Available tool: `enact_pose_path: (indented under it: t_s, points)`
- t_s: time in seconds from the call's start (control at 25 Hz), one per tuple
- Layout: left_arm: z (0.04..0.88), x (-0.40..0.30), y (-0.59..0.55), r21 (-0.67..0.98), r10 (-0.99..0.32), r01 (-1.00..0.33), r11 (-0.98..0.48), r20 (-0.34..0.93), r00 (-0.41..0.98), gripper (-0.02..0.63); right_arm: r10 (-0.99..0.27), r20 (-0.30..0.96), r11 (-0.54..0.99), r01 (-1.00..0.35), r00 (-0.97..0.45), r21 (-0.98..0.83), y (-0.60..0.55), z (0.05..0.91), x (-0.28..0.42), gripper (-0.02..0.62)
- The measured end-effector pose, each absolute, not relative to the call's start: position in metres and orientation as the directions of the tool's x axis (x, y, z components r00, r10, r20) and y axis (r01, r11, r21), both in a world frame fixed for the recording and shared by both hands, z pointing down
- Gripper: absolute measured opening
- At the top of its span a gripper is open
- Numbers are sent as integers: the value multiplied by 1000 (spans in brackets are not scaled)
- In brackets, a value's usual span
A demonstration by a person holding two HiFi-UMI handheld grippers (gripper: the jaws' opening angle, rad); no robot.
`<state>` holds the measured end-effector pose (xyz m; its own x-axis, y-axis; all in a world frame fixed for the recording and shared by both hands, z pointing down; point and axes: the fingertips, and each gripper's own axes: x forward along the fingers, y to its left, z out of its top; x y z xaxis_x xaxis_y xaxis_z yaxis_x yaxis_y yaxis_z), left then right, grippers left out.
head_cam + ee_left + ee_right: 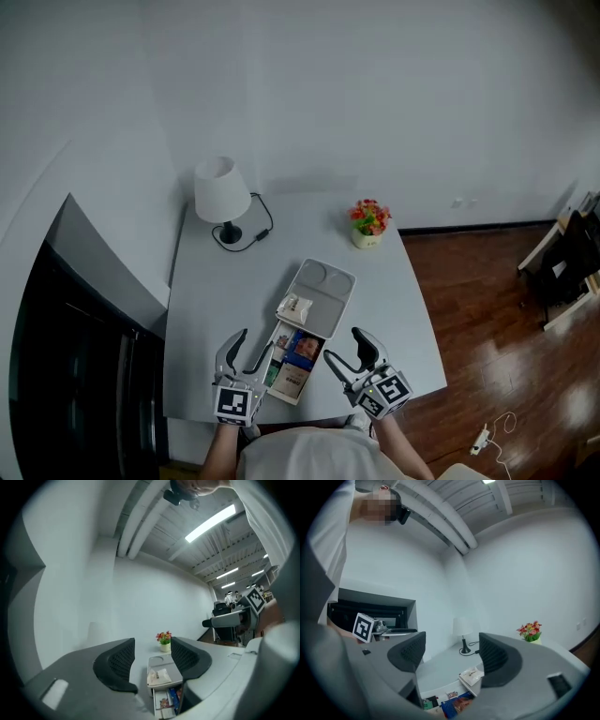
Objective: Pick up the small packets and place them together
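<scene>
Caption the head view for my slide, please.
Left gripper and right gripper, open and empty, flank packets near a tray on the table.

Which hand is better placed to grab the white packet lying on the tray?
Probably left. The left tongs stand open and empty, with the white packet lined up between them in their own view. The right tongs, also open, see it off beside one jaw.

Bare surface of the table is found left of the tray, with a narrower strip to its right. The centre and near edge are occupied by the tray, a white packet lying on its near end, and the stacked packets. The rear is obstructed by the lamp, its cord and the flower pot.
</scene>
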<state>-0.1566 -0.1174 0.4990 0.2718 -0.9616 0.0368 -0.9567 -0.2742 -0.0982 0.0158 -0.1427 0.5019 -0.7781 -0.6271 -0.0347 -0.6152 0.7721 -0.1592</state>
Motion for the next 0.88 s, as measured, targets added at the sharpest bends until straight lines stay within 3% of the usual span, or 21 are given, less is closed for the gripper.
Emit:
enact_pose_path:
  t_s: [0.4,0.68,0.88]
  points:
    - [525,-160,-90,41,-951,-954,-297,73,300,224,-611,-11,784,-603,-792,-147,-131,511,12,354]
    - [598,-159,-102,46,-881,-940,-338,336,333,225,-645,8,752,-636,-764,-171,-123,522,28,354]
    - [664,-131,-97,24,-682,-839,-544,571,458,233,-667,28,728,-659,-745,-192,-115,531,41,354]
